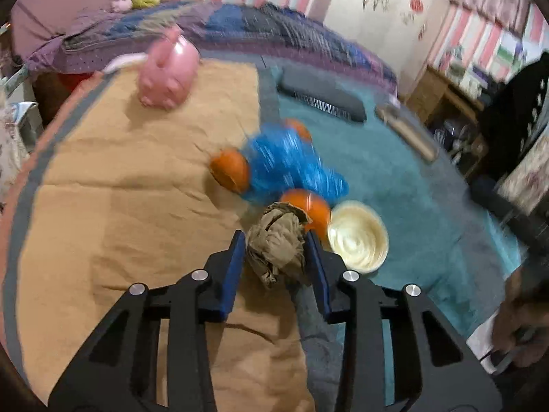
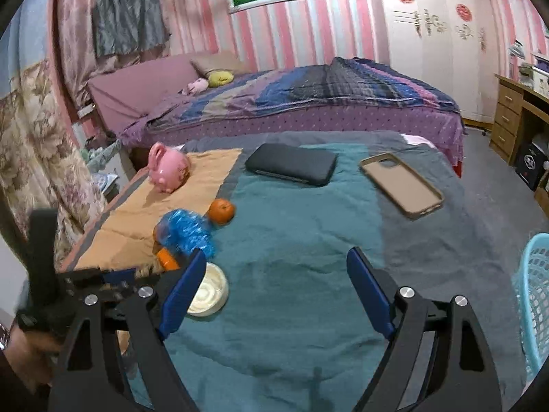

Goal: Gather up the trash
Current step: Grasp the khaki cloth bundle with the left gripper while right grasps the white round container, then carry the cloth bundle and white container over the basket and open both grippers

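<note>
Blue-padded fingers of the left gripper are seen clamped on a crumpled brown paper wad, which is held between the pads, above the seam where the tan cloth meets the teal cloth. Just beyond the wad, a crinkled blue plastic wrapper is noted among three oranges: one at its left, one behind it, one directly behind the wad. A shallow cream round dish lies just right of the wad on the teal cloth. The left view is motion-blurred.

The right gripper is recorded with its jaws spread wide and nothing between them, over the teal cloth. A light blue perforated plastic basket is seen at the right edge of the right view. Farther back, a pink ceramic piggy bank rests on the tan cloth; a flat black case and a tan phone case lie apart on the teal cloth.
</note>
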A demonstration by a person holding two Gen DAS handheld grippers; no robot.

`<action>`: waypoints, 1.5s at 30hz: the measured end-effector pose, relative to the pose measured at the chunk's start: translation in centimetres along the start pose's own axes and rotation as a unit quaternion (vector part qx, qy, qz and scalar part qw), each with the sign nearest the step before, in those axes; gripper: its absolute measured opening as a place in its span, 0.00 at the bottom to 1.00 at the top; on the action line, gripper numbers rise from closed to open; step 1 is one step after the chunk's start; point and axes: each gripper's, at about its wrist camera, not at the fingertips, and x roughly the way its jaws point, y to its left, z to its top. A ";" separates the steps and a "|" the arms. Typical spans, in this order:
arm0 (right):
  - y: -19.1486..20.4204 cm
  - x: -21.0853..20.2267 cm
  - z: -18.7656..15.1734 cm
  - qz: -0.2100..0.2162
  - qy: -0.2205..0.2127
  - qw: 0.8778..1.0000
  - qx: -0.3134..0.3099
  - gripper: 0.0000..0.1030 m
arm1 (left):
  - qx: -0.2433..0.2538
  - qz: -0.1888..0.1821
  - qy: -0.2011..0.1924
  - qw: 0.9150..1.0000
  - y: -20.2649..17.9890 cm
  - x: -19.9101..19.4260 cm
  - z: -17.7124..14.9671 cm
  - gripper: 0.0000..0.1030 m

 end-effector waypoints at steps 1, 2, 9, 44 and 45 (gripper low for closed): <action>0.5 0.6 -0.1 0.003 0.008 1.000 -0.005 0.80 | -0.004 0.005 -0.013 1.000 0.3 -0.8 0.3 0.34; 1.1 1.4 -0.1 0.006 0.017 1.000 -0.008 0.80 | -0.010 0.018 -0.032 0.999 0.8 -1.9 0.5 0.34; 5.0 6.1 -1.2 0.028 0.082 0.996 -0.035 0.80 | -0.048 0.080 -0.069 0.993 3.2 -3.8 0.7 0.34; -5.5 -4.7 1.3 -0.002 -0.035 0.999 0.036 0.59 | 0.039 0.021 -0.131 0.990 -8.1 -4.9 2.6 0.34; -6.0 -5.1 1.3 -0.004 -0.038 0.999 0.039 0.59 | 0.047 0.021 -0.134 0.990 -9.0 -4.8 2.8 0.34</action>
